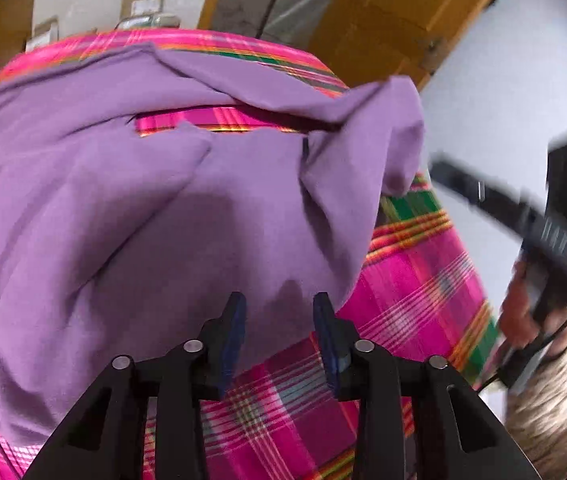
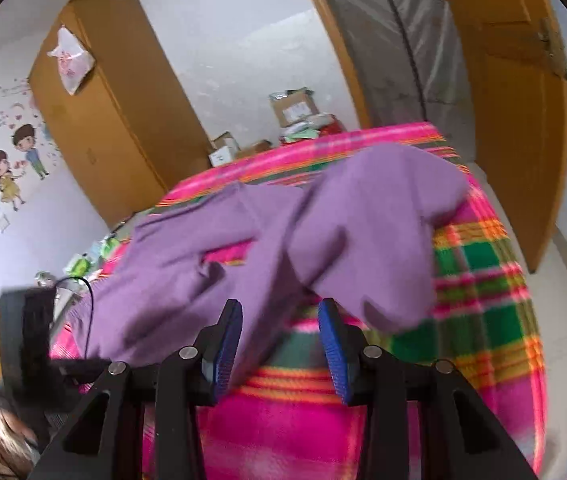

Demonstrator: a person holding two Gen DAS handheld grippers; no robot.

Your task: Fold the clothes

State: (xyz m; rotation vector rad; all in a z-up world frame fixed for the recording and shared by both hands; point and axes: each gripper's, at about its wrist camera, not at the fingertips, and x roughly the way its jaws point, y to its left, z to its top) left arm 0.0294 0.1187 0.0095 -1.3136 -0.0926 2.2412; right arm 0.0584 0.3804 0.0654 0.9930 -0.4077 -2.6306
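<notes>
Both the left gripper [image 1: 279, 304] and right gripper [image 2: 279, 310] gape empty over the rumpled purple garment [image 1: 163, 200] (creases everywhere), so a careless pinch may snag the plaid blanket [image 1: 415, 280] too.

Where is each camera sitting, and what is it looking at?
Left wrist view: rides on the left gripper, looking down past its open fingers at the purple garment on the plaid blanket; the right gripper and a sleeve show at right.
Right wrist view: rides on the right gripper, facing the garment's near edge, with a wardrobe and door behind; the left gripper shows at left.
Shared: garment, blanket, door, and each other's gripper.
</notes>
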